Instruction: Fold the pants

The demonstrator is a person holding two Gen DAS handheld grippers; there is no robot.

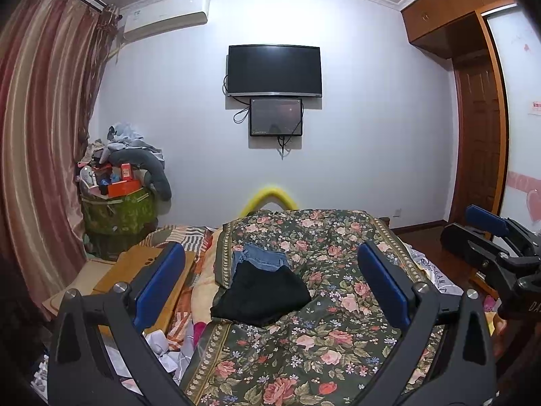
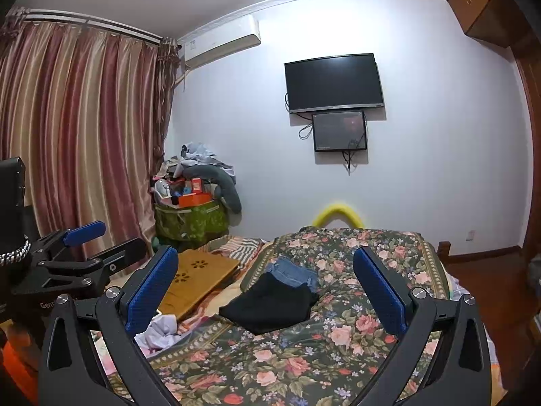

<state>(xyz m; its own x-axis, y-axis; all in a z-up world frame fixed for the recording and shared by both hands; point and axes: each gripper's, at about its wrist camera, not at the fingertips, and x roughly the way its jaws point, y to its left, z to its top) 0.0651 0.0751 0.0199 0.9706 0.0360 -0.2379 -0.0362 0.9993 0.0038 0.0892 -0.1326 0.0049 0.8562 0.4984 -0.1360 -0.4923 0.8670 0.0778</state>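
Left wrist view: left gripper [image 1: 270, 280], black frame with blue pads, jaws spread wide and holding nothing, raised above a dark floral-print bedspread [image 1: 338, 338]. Folded black pants [image 1: 260, 299] lie on the bedspread between the pads, overlapping the near edge of folded blue denim jeans [image 1: 260, 258] behind them. Right gripper [image 1: 490, 237] shows at the right edge. Black wall-mounted television [image 1: 274, 70] hangs straight ahead.

Right wrist view: right gripper [image 2: 267, 284], same build, jaws likewise wide apart and empty. Black pants [image 2: 270, 308] and jeans [image 2: 292, 272] sit between its pads. A light wooden lap tray with flower cut-outs [image 2: 199, 279] lies left of them. Left gripper [image 2: 98, 240] appears at left, also apart. Striped pink-gold curtain [image 2: 77, 128] beyond.
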